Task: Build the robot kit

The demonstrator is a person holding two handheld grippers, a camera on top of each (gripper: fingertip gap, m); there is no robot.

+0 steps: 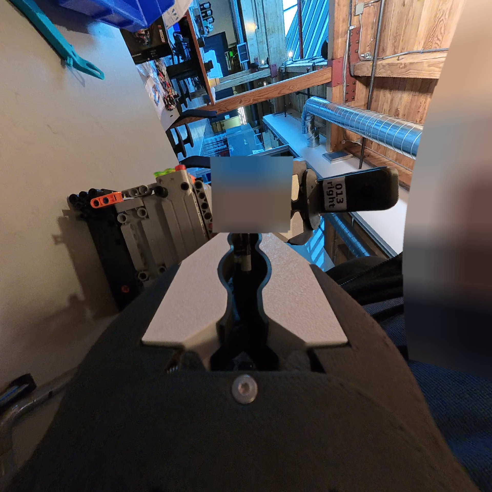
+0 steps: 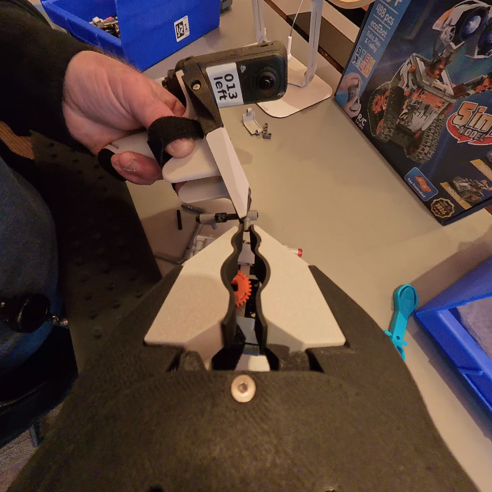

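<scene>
My left gripper pinches a black axle with grey connectors, frame centre. My right gripper clamps its grey end fitting. Grey-black brick assembly sits mid-left, partly built; orange gear visible below.

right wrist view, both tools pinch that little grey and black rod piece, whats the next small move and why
Probably hold steady and ease the thin grey and black axle assembly straight: left tool and right tool both close on it over the grey and black brick model, so twisting may pop a connector.
</scene>
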